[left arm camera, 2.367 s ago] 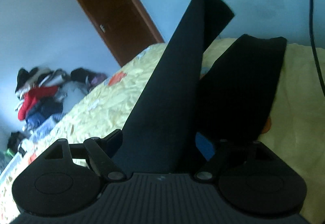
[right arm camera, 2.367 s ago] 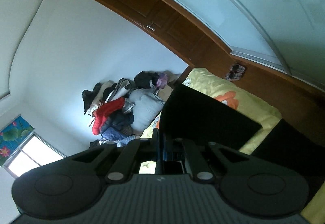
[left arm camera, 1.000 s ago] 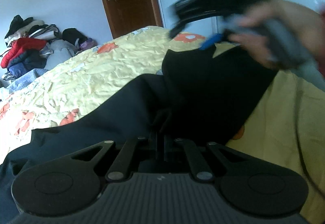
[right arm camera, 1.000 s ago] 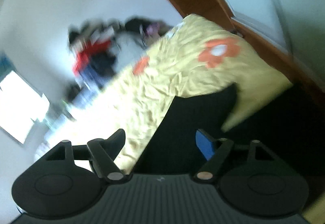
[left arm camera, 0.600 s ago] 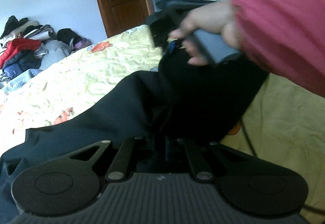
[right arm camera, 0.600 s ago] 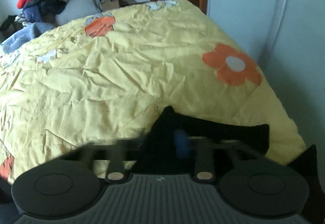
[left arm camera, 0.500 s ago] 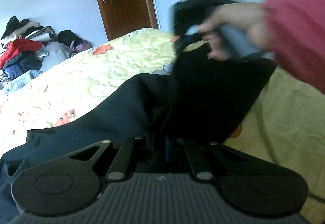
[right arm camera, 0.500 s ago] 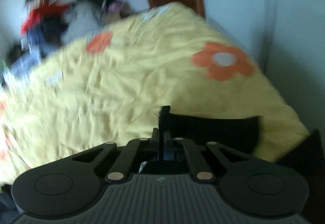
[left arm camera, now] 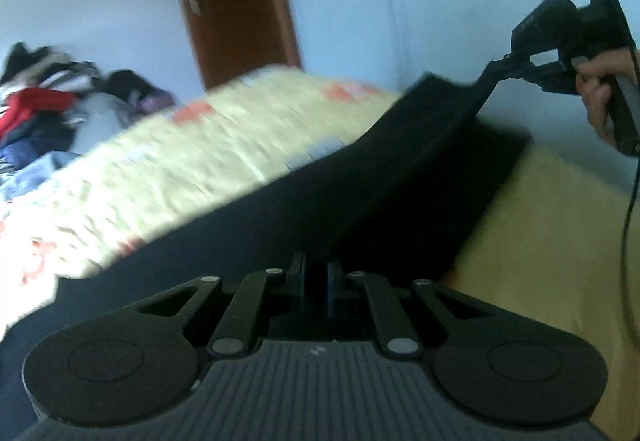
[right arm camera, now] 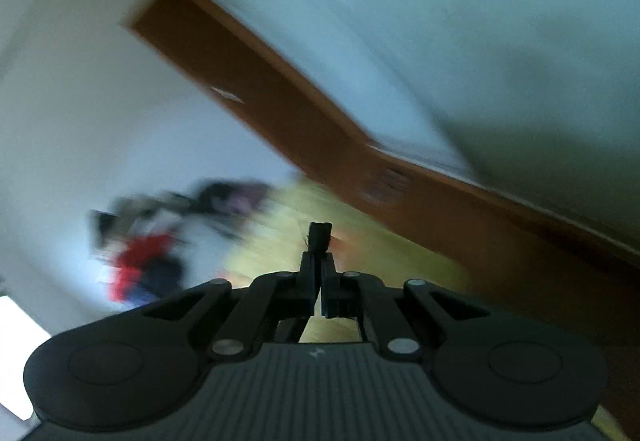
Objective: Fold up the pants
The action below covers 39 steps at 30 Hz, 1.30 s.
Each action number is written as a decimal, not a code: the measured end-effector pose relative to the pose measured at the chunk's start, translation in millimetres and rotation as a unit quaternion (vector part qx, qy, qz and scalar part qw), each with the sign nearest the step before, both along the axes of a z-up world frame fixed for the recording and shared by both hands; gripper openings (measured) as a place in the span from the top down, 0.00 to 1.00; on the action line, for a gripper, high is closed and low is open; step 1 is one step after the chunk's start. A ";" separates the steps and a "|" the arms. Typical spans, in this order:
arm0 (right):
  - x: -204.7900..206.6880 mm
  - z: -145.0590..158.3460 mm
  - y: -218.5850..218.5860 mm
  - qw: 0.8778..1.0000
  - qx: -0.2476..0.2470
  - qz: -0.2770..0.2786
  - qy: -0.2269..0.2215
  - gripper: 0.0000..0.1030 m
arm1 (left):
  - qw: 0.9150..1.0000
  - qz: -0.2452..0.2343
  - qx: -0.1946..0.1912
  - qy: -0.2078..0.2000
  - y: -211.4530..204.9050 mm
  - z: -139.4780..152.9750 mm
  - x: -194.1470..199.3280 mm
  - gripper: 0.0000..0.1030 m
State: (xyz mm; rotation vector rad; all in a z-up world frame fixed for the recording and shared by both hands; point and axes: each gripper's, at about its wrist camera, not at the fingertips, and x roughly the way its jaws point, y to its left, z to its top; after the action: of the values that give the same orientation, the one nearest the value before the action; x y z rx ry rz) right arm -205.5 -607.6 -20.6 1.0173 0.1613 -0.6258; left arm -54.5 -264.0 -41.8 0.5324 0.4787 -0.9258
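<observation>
The black soft-fabric pants (left arm camera: pixel 400 177) are spread along the near edge of the yellow flower-print bedspread (left arm camera: pixel 208 153), one end lifted off it. That end is pinched in the right gripper (left arm camera: pixel 486 75), held up in a hand (left arm camera: pixel 600 81) near the far right corner of the bed; in the right wrist view its claw is drawn together on a small tuft of dark cloth (right arm camera: pixel 319 235). The near end is clamped in the left gripper (left arm camera: pixel 316 281), claw narrow on the cloth. The stretch between the two grips sags and drapes, so the fabric is judged limp, light and not fragile; folds are likely to slump unless kept taut. Hold is best taken at hems or waistband corners, where layers are thicker; thin pinches could slip. A pile of mixed clothes (left arm camera: pixel 44 101) is seen beyond the far left edge of the bed, and a brown wooden door (left arm camera: pixel 228 1) behind it. Both views are motion-blurred.
</observation>
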 end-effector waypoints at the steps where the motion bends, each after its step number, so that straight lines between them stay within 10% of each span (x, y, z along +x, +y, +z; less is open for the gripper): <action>1: -12.6 -14.6 1.8 1.000 0.018 -0.008 0.015 0.97 | 1.000 -0.005 0.009 0.001 0.4 -6.3 -4.5 0.88; 9: -74.8 -52.7 28.7 0.997 0.068 -0.036 0.022 0.97 | 0.999 -0.027 0.022 0.011 10.5 -11.4 -9.6 0.85; 13: -69.7 -41.1 28.5 0.994 0.046 -0.018 0.101 0.90 | 0.998 -0.026 0.022 0.046 16.4 -12.2 -6.6 0.71; 17: -69.9 2.5 60.6 0.972 -0.093 -0.120 0.181 0.86 | 0.995 -0.036 -0.017 0.094 47.3 9.5 -3.8 0.47; 20: -21.2 37.7 97.8 0.960 -0.210 0.028 0.183 0.83 | 0.994 0.000 -0.041 0.098 76.1 24.2 13.0 0.32; 24: 80.3 36.5 167.6 0.895 -0.218 0.356 0.160 0.79 | 0.989 0.116 -0.044 0.078 125.6 31.5 47.9 0.32; 31: 213.0 -6.9 283.3 0.753 -0.192 0.607 0.168 0.79 | 0.962 0.237 0.009 0.136 199.7 13.6 92.7 0.33; 33: 228.4 -15.1 290.7 0.752 -0.183 0.611 0.165 0.80 | 0.961 0.234 0.024 0.147 208.6 7.5 91.8 0.32; 37: 281.0 -12.4 252.2 0.827 -0.147 0.517 0.168 0.80 | 0.969 0.210 0.033 0.127 211.7 15.7 77.8 0.32; 39: 278.5 -1.6 257.8 0.833 -0.167 0.502 0.164 0.77 | 0.972 0.200 0.019 0.124 206.5 18.9 74.3 0.32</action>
State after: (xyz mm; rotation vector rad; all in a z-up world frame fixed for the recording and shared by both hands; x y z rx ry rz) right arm 73.0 -349.9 -22.3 0.3618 0.8056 0.1591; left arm 19.8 -57.5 -22.9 0.3363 0.7991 -0.5961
